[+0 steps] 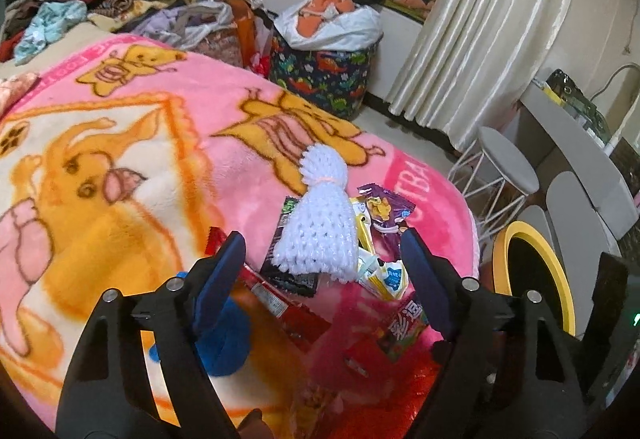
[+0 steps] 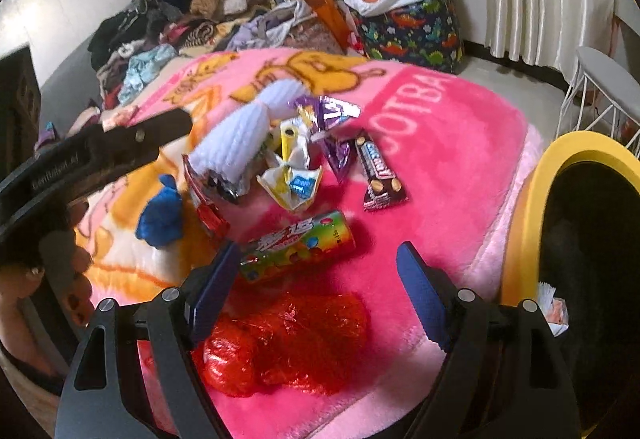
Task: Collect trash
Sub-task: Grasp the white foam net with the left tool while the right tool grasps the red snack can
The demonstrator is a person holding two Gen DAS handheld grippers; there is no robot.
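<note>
**Both grippers empty over the wrapper pile, pick not started**

Left wrist: left gripper (image 1: 322,259) fingers wide apart, holding nothing, hovering above the pink blanket (image 1: 132,167). White knit piece (image 1: 316,223) sits dead ahead at 12 o'clock, lying on top of a dark wrapper (image 1: 290,281). Purple wrapper (image 1: 386,211) and yellow-white wrapper (image 1: 384,275) at 1 o'clock. Yellow-rimmed bin (image 1: 556,259) at 3 o'clock, just off the bed edge

Right wrist: right gripper (image 2: 316,265) also spread open, empty. Red cellophane (image 2: 288,343) lies between its fingers at 6 o'clock; candy tube (image 2: 298,245) just beyond at 12, touching the left fingertip region. Chocolate bar wrapper (image 2: 380,175) at 1 o'clock. Bin at 3 o'clock, some paper already inside

Judgement: approach step. Next move for right: drop lower, close on cellophane or tube, swing to 3 o'clock. Thin film needs a low pinch
</note>
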